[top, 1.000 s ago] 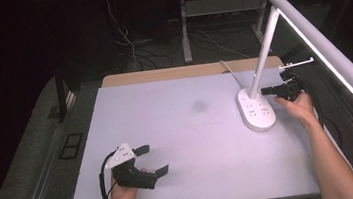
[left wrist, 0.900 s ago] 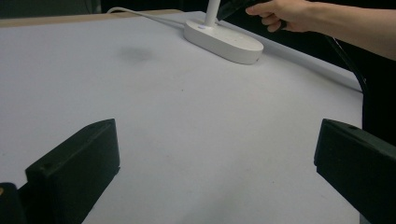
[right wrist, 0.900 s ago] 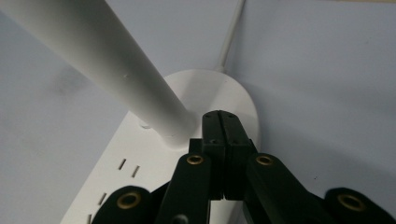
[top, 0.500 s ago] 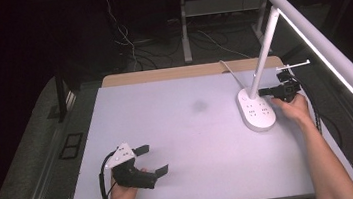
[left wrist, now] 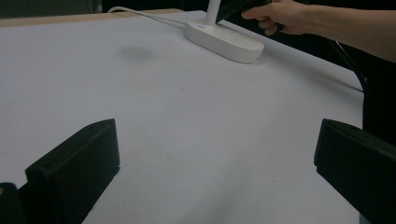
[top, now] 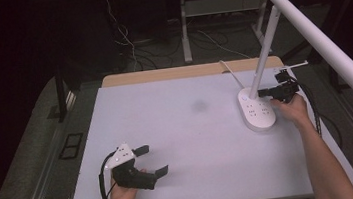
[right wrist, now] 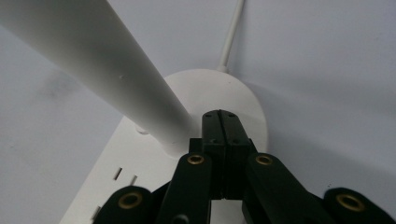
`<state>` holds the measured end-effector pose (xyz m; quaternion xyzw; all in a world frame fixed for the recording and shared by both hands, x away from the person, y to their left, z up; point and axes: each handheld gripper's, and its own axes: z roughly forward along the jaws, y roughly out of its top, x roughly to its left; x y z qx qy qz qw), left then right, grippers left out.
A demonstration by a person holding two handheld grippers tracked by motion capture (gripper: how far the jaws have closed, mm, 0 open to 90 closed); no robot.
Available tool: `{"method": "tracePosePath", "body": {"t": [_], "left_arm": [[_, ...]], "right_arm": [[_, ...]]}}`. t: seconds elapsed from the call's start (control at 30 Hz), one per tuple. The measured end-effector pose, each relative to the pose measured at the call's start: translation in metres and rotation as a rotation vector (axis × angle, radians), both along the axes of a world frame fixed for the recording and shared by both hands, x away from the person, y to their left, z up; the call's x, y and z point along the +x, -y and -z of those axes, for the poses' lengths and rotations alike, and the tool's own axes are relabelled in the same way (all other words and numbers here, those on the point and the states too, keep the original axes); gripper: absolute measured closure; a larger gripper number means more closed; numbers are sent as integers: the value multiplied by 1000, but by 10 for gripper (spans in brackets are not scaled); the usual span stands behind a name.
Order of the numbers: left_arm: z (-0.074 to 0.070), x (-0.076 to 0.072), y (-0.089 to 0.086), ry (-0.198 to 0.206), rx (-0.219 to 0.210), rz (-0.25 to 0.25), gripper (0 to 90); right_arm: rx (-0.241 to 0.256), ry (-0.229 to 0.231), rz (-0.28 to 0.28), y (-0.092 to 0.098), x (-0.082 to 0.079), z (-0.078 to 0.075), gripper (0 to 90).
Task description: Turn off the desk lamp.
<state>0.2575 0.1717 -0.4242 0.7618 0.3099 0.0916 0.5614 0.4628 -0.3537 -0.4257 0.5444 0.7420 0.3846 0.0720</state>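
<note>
1. Left tongs (top: 152,160): parked low at the near left of the table (top: 178,129), jaws spread wide with nothing between them; judged idle, kept clear of the work.
2. Lamp (top: 258,110): stands at the far right of the table. White oval base with socket slots, slanted white stem, long tubular head overhanging the right edge; white cord runs off the back.
3. Right tongs (right wrist: 223,122): jaws pressed fully together, gripping nothing, tips over the base just beside the stem foot; judged poised to press a control there.
</note>
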Motion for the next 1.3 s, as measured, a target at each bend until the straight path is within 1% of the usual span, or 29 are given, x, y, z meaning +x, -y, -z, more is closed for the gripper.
{"method": "tracePosePath", "body": {"t": [0.1, 0.23, 0.3, 0.37, 0.4, 0.53, 0.6, 0.63, 0.8, 0.83, 0.9, 0.93, 0.97, 1.07, 1.13, 1.17, 1.3], "left_arm": [[0, 0, 0, 1, 0, 1, 0], [0, 1, 1, -2, 4, -6, 0], [0, 1, 1, 0, 2, -6, 0], [0, 0, 0, 1, 2, -7, 0], [0, 0, 0, 2, 2, -6, 0], [0, 0, 1, 2, 1, -3, 0], [0, 0, 1, 3, 1, -2, 0], [0, -1, 2, 3, 0, -2, 0], [0, -1, 1, 4, 0, -3, 0], [0, -1, 1, 3, 1, -2, 0], [0, -1, 2, 2, 1, -1, 0], [0, -1, 2, 3, 4, 1, 0], [0, -1, 2, 3, 4, 1, 0], [0, 0, 2, 1, 3, 1, 0], [0, 0, 2, 1, 3, 0, 0], [0, 0, 2, 0, 3, -1, 0], [0, 0, 2, 0, 0, -4, 0]], "right_arm": [[-39, 19, -11, -3, 0, -2, 900], [-45, 25, 1, -5, -2, -3, 900], [-45, 27, -2, -5, -1, -3, 900], [-34, 14, 2, -4, -1, -3, 900], [-33, 16, 2, -4, -1, -3, 900], [-47, 25, 0, -4, -2, -3, 900], [-44, 29, -2, -4, -2, -2, 900], [-23, 22, 8, -3, -2, -1, 900], [-27, 35, 8, -3, -3, 1, 900], [-21, 29, 13, -3, -4, 1, 900], [-30, 28, 16, -4, -3, 0, 900], [-46, 37, 8, -5, -3, -1, 900], [-46, 37, 8, -5, -3, -1, 900], [-55, 22, 17, -6, -2, -2, 900], [-46, 28, 17, -5, -2, -1, 900], [-35, 23, 19, -4, -2, -2, 900], [-26, 21, 20, -3, -1, -2, 900]]}}
